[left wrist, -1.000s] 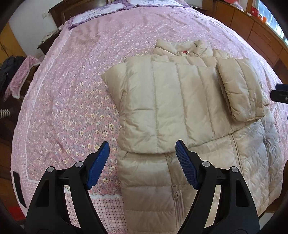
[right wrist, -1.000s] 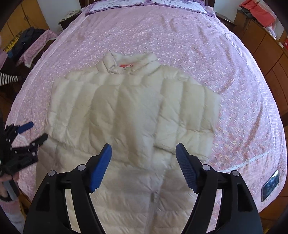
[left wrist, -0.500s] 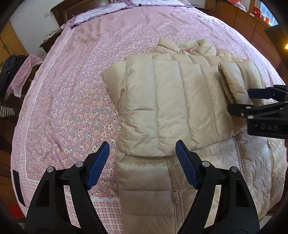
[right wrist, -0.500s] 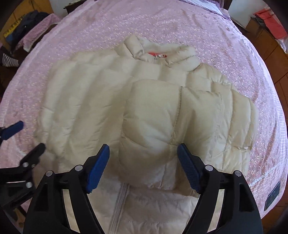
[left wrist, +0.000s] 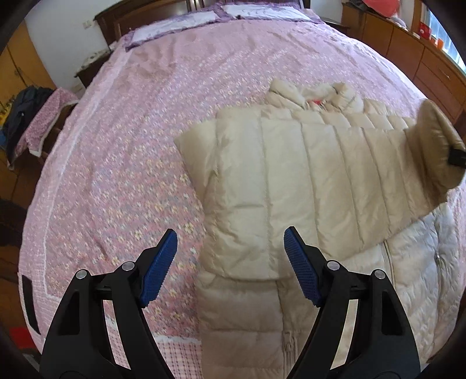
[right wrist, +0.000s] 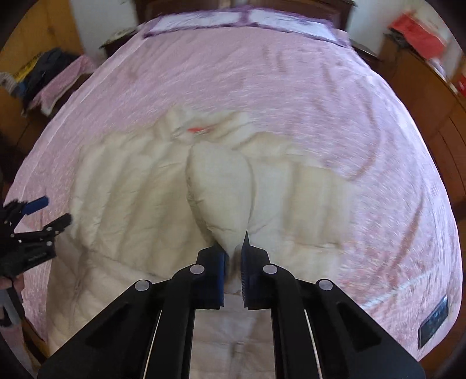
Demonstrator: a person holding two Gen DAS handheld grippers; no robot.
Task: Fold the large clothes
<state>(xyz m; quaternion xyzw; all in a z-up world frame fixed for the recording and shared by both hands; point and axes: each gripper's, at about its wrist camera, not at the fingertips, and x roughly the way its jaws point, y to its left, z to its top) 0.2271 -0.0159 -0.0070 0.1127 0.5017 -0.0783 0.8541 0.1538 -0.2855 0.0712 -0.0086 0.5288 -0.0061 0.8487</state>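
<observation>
A beige quilted down jacket (left wrist: 291, 180) lies front-up on the pink floral bedspread (left wrist: 131, 145), collar (left wrist: 314, 96) toward the headboard, one sleeve folded across its chest. My right gripper (right wrist: 233, 262) is shut on the cuff end of the other sleeve (right wrist: 221, 186), which bulges up from the pads; in the left wrist view that lifted sleeve (left wrist: 434, 145) rises at the far right. My left gripper (left wrist: 230, 262) hovers open above the jacket's left edge, with nothing between its fingers. It shows again in the right wrist view as the left gripper (right wrist: 38, 221) at the left edge.
Wooden drawers (left wrist: 422, 58) run along the right of the bed. A chair draped with clothes (left wrist: 32, 116) stands at the left. Pillows (left wrist: 204, 17) lie at the headboard. The bed's near edge (left wrist: 174, 341) lies just below the jacket hem.
My right gripper closed from wide open onto the sleeve end and lifted it off the jacket's chest. The left gripper stayed open, about where it was.
</observation>
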